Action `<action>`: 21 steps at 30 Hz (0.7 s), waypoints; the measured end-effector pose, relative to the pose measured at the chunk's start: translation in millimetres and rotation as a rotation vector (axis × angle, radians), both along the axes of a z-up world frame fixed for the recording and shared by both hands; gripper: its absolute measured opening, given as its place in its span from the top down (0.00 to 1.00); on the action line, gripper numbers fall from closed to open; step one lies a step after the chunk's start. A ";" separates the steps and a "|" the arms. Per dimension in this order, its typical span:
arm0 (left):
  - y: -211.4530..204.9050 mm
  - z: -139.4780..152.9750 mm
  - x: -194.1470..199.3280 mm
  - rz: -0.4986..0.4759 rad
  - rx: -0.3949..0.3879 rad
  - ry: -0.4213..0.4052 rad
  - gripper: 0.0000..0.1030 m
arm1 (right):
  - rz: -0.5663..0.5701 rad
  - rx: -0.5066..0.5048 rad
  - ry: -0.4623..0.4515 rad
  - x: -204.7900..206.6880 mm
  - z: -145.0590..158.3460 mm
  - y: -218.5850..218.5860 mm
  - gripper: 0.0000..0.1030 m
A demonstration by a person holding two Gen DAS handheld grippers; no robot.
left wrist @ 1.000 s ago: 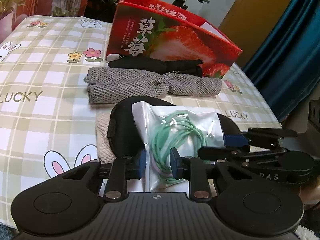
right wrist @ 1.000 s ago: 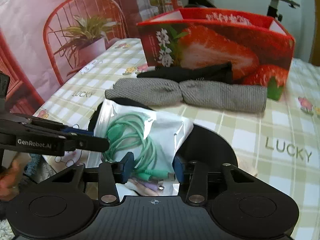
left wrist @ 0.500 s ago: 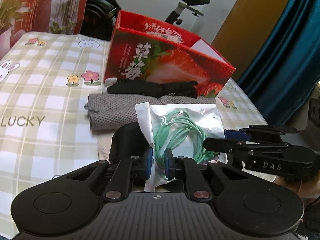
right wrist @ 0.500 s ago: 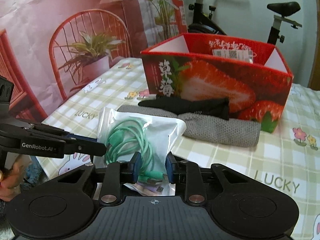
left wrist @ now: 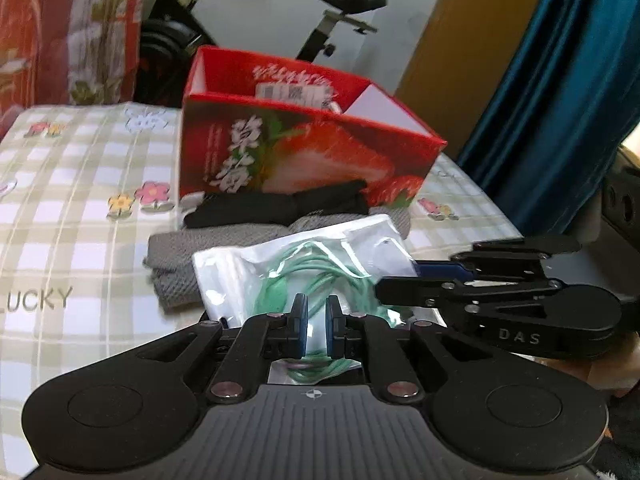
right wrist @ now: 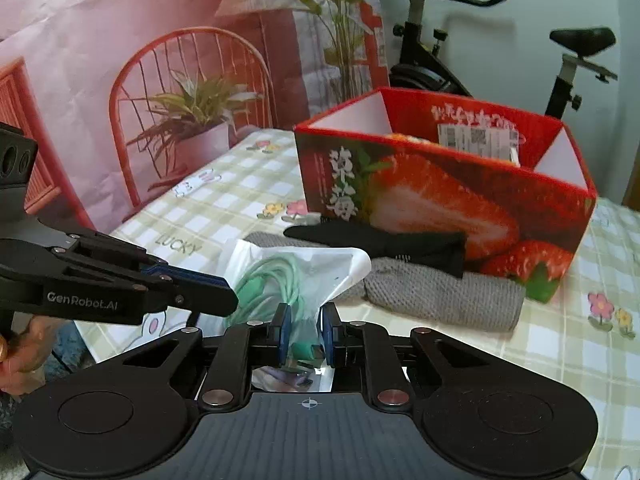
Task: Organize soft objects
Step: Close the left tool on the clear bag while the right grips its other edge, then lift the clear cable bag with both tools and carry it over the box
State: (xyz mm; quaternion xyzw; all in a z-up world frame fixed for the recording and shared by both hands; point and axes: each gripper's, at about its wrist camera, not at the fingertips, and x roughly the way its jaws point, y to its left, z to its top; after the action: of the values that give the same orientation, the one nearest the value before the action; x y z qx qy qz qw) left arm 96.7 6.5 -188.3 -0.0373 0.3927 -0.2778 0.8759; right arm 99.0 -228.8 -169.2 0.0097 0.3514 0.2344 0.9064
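Observation:
Both grippers hold one clear plastic bag of green cable (left wrist: pixel 316 264), lifted above the table. My left gripper (left wrist: pixel 316 324) is shut on its near edge. My right gripper (right wrist: pixel 304 330) is shut on its other edge, and the bag (right wrist: pixel 288 276) rises between its blue pads. The right gripper also shows side-on in the left wrist view (left wrist: pixel 432 280), and the left gripper in the right wrist view (right wrist: pixel 192 288). A grey knitted cloth (right wrist: pixel 440 292) and black socks (right wrist: pixel 384 240) lie in front of the open red strawberry box (right wrist: pixel 440 196).
The table carries a checked cloth with flowers and "LUCKY" print (left wrist: pixel 60 240). An exercise bike (right wrist: pixel 568 64) stands behind the box. A blue curtain (left wrist: pixel 560 100) hangs at the right. The table edge runs near my grippers.
Both grippers closed on the cable bag and lifted it off the black eye mask and table. The views rose and the box now appears closer and shows its open top.

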 end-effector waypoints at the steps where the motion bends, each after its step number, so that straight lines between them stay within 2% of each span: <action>1: 3.1 -2.8 0.3 0.016 0.001 0.011 0.90 | -0.008 0.007 0.011 -0.3 -3.1 -1.8 0.85; 9: 36.1 -16.7 3.1 0.134 -0.053 0.098 0.87 | -0.084 0.074 0.077 -4.6 -29.0 -21.4 0.85; 12: 31.1 -20.8 4.8 0.121 -0.064 0.114 0.78 | -0.101 0.087 0.089 -7.0 -35.5 -25.0 0.85; 14: 25.8 -22.9 5.1 0.108 -0.058 0.109 0.69 | -0.101 0.082 0.088 -7.8 -36.8 -25.4 0.85; 21: 19.9 -33.5 16.0 0.114 -0.024 0.108 0.68 | -0.098 0.064 0.077 -7.7 -38.7 -23.9 0.85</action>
State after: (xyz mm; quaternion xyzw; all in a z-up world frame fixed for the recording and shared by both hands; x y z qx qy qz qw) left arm 112.7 26.4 -221.8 -0.0849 0.4334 -0.2299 0.8672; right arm 91.4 -252.7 -207.8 0.0650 0.3773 0.2003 0.9018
